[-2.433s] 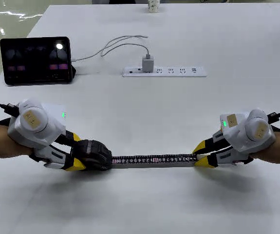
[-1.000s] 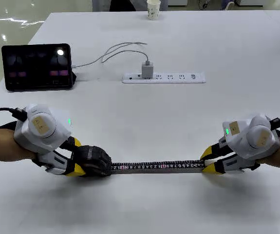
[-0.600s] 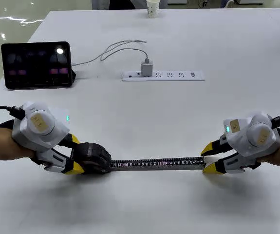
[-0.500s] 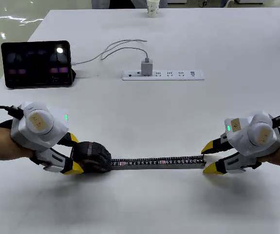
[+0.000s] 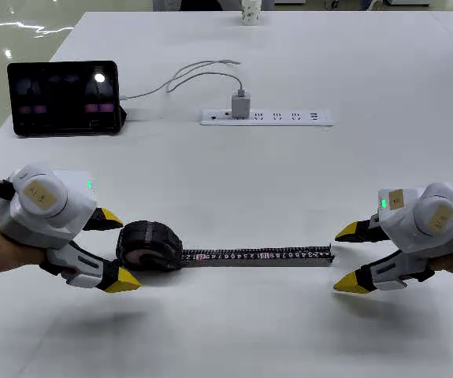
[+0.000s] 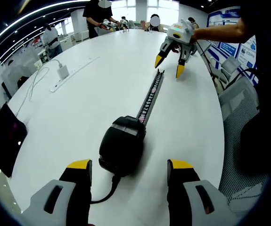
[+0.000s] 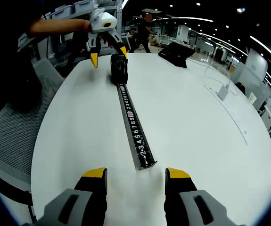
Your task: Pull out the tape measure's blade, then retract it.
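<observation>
Just beyond left fingers [image 6: 78, 167], tape measure [image 6: 122, 145], ungripped

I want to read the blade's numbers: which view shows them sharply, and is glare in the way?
Right gripper view: blade numerals near the tip sharp, no glare; head view: numerals tiny; left gripper view: too small to read.

On the white table [image 5: 250, 181] the round black tape measure case [image 5: 149, 245] lies before me at left, its marked steel blade [image 5: 258, 254] running flat to the right. My left gripper [image 5: 124, 250] sits just left of the case and my right gripper [image 5: 343, 260] just right of the blade's tip, neither touching. Behind them the dark flat tablet [image 5: 64, 97] stands far left, the white plastic power strip [image 5: 289, 117] lies near centre with a white charger plug [image 5: 240, 103] in its left end, and a paper cup [image 5: 249, 9] stands at the far edge.
</observation>
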Motion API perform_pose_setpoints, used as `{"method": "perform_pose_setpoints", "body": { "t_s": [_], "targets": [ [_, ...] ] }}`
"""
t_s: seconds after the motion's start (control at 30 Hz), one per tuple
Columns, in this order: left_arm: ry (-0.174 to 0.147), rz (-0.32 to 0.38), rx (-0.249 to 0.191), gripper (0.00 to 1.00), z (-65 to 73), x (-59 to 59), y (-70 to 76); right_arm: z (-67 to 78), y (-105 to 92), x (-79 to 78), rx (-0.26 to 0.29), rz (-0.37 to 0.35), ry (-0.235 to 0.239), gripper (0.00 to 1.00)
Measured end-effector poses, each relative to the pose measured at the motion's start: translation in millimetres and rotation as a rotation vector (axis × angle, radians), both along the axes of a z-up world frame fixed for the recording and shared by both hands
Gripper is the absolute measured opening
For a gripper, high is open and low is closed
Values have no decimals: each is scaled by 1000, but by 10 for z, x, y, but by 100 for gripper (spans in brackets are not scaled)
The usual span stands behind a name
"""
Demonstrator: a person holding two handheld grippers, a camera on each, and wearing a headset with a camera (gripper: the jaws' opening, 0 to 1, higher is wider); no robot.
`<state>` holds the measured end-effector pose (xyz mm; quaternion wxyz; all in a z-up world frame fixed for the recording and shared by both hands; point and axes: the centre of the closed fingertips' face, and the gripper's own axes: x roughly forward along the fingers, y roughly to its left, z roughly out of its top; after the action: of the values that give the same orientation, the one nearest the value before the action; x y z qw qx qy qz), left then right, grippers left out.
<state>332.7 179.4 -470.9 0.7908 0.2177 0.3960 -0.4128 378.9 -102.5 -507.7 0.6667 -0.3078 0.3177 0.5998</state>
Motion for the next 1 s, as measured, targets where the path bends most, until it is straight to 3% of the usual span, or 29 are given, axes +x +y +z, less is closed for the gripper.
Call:
{"method": "perform_pose_setpoints", "body": {
  "t_s": [0.27, 0.5, 0.9, 1.0],
  "targets": [
    [-15, 84, -41, 70, 41, -85, 25, 74, -13, -77, 33, -107, 8, 54],
    [-50, 177, -105, 76, 122, -144, 12, 151, -24, -134, 75, -180, -1, 62],
    [-48, 251, -140, 82, 54, -392, -53, 219, 38, -285, 130, -252, -14, 76],
    [-65, 274, -152, 85, 64, -425, -68, 235, 39, -310, 142, -272, -18, 80]
  ]
}}
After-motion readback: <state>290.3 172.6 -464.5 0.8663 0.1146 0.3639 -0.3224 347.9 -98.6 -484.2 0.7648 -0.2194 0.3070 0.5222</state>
